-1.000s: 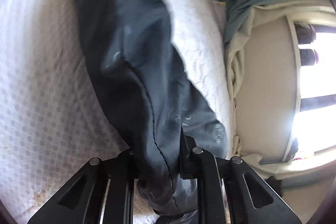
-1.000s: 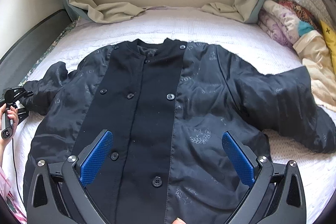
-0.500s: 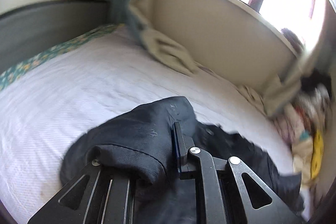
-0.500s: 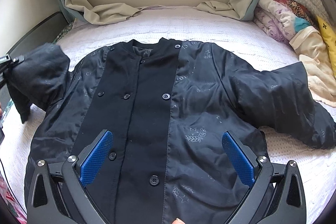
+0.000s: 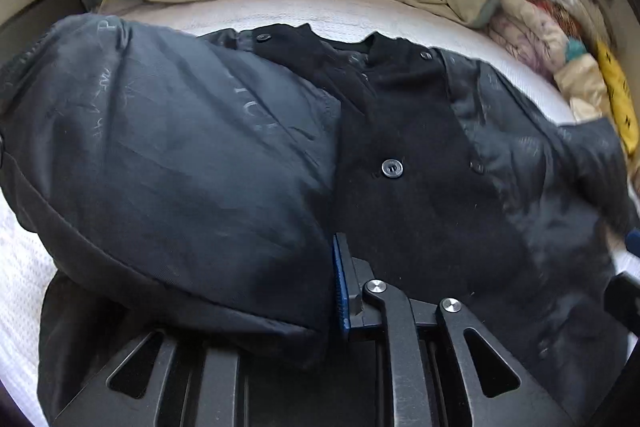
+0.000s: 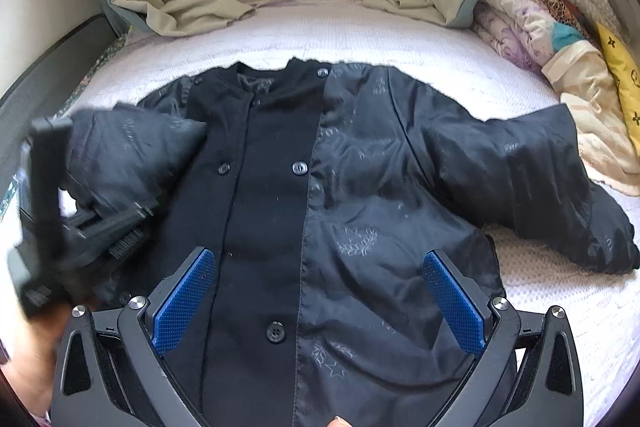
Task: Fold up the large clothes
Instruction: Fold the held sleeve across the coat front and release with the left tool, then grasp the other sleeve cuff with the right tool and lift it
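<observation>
A dark navy button-front jacket (image 6: 272, 227) lies face up on the white bedcover (image 6: 360, 39). Its left sleeve (image 5: 180, 155) is lifted and folded in over the chest, bulging across the left wrist view. My left gripper (image 5: 288, 291) holds the cuff end. The sleeve covers one finger and lies against the blue pad (image 5: 340, 287) of the other, and the jaws are opening. From the right wrist view the left gripper (image 6: 100, 223) is blurred at the jacket's left side. My right gripper (image 6: 320, 291) hangs open above the lower front, holding nothing. The other sleeve (image 6: 540, 187) lies spread to the right.
Folded blankets and bedding (image 6: 560, 27) are piled along the right edge of the bed. A beige curtain (image 6: 192, 15) bunches against the wall behind. A dark bed frame (image 6: 52, 67) runs along the left. A person's hand (image 6: 32, 359) shows at lower left.
The left gripper swung the left sleeve from out at the bed's side inward over the jacket's front, rolling as it went. The right gripper stayed put.
</observation>
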Tool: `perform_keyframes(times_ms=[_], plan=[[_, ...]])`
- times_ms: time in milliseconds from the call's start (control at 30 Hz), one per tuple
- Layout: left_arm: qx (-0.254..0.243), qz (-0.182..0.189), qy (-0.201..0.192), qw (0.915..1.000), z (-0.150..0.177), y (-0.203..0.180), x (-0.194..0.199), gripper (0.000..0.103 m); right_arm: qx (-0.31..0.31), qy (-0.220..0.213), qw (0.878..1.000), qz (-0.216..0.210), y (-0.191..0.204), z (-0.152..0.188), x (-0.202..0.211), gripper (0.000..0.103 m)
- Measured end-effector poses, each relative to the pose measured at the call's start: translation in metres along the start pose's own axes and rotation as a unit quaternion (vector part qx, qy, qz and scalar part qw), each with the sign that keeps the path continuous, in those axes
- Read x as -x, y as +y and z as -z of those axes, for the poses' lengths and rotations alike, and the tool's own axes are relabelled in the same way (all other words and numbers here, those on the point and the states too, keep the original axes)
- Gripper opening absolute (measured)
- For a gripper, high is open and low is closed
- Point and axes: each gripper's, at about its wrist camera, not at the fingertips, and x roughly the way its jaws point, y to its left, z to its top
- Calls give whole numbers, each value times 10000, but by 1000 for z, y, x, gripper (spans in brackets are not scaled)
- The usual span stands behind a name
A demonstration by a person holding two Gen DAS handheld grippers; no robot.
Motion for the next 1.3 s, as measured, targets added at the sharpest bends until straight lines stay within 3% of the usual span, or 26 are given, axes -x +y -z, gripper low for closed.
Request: perform_keyframes(times_ms=[33, 133, 200, 267, 433, 567, 833, 967, 1100, 1133, 1200, 1300], plan=[[-2, 24, -2, 10000, 1, 1, 1, 27, -4, 35, 10000, -4, 0, 1, -1, 103], [213, 312, 136, 9992, -2, 6, 6, 50, -41, 206, 9998, -37, -2, 2, -6, 103], [260, 398, 293, 9984, -4, 6, 14, 76, -57, 382, 9992, -88, -3, 3, -11, 103], [265, 429, 389, 9980, -3, 1, 22, 89, -88, 553, 9983, -143, -4, 3, -15, 103], [139, 203, 709, 9972, 8, -8, 46, 93, 68, 874, 9961, -16, 1, 10, -27, 103], [107, -134, 617, 9979, 22, -5, 62, 93, 201, 1046, 9943, -38, 8, 20, -34, 103], [490, -229, 882, 9946, 59, 20, 62, 94, 376, 1451, 9886, 162, 12, 40, -63, 103], [447, -208, 891, 9948, 62, 22, 62, 95, 370, 1480, 9879, 294, 15, 44, -70, 103], [522, -325, 973, 9934, 71, 22, 58, 102, 466, 1722, 9838, 180, 13, 34, -72, 103], [439, -392, 980, 9934, 73, 19, 58, 102, 445, 1596, 9860, 190, 11, 27, -66, 102], [270, -528, 974, 9935, 77, 11, 58, 103, 492, 1224, 9901, 486, 13, 9, -49, 83], [190, -610, 934, 9936, 82, 4, 60, 103, 861, 739, 9927, 420, 38, -18, -20, 78]])
